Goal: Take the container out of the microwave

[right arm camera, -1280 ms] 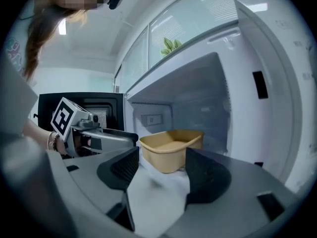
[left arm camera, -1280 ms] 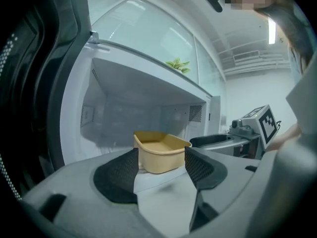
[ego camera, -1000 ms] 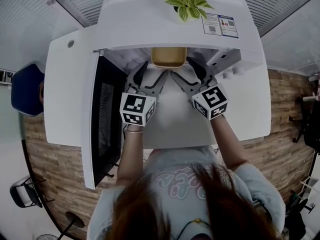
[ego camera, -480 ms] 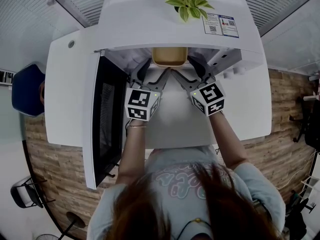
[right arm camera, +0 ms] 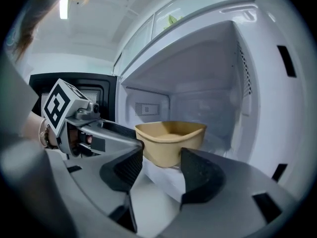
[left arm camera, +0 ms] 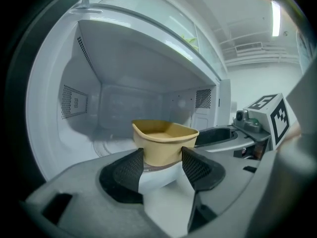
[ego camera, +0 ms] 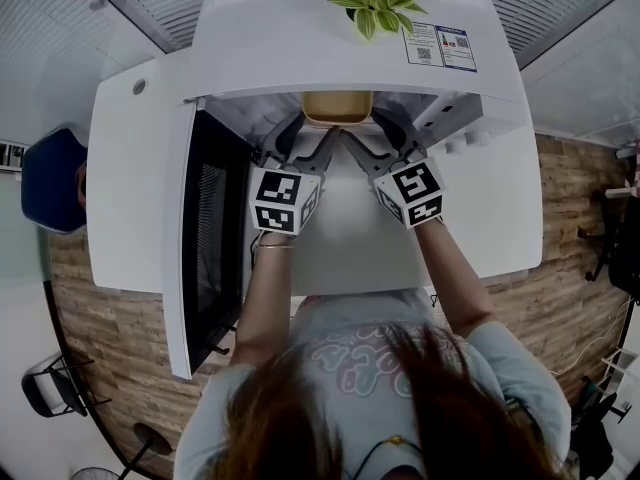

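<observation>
A tan square container (ego camera: 338, 109) sits inside the open white microwave (ego camera: 300, 58), near the front of the cavity. My left gripper (ego camera: 308, 134) reaches in at its left front corner and my right gripper (ego camera: 368, 134) at its right front corner. In the left gripper view the container (left arm camera: 163, 139) stands just past the left gripper (left arm camera: 162, 155), its near corner level with the tips, and the pads (left arm camera: 130, 169) stand off its walls. The right gripper view shows the same: container (right arm camera: 171, 140) just beyond the right gripper (right arm camera: 162, 155). Both pairs of jaws are closing.
The microwave door (ego camera: 198, 240) hangs open to the left, beside my left arm. A potted plant (ego camera: 372, 4) and two stickers (ego camera: 440, 46) are on the microwave's top. The microwave rests on a white table (ego camera: 480, 218). A blue chair (ego camera: 55, 178) stands far left.
Both grippers have moved forward into the microwave's mouth, closer to the container. Their jaws have narrowed a little.
</observation>
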Available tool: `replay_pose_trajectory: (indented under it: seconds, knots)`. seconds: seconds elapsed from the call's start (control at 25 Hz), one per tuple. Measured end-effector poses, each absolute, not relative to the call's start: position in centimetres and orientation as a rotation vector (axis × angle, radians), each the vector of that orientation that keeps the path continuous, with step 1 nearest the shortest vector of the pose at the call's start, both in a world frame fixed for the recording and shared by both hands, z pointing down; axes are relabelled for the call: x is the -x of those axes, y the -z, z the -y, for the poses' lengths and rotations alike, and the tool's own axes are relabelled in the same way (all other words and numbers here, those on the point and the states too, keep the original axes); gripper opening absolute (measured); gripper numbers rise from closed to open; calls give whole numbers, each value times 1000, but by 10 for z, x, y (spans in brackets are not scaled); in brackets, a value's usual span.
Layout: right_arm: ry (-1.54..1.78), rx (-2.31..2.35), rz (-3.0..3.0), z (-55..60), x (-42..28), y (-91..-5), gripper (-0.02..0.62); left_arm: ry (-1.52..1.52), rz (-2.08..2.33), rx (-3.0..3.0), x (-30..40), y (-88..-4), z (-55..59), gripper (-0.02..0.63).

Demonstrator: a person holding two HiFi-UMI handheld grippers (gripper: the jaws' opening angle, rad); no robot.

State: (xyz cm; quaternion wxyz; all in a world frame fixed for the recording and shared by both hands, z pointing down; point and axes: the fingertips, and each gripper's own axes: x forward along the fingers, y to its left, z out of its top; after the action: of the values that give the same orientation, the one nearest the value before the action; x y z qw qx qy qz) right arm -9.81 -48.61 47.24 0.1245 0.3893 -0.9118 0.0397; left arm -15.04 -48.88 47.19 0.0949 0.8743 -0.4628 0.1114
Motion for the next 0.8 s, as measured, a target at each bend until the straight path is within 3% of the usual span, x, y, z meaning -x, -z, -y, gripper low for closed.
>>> replay_pose_trajectory:
  seconds: [0.8]
  knots:
    - [-169, -1266, 2695, 479, 96, -450, 207, -277, 1427, -2594, 150, -457, 477, 222]
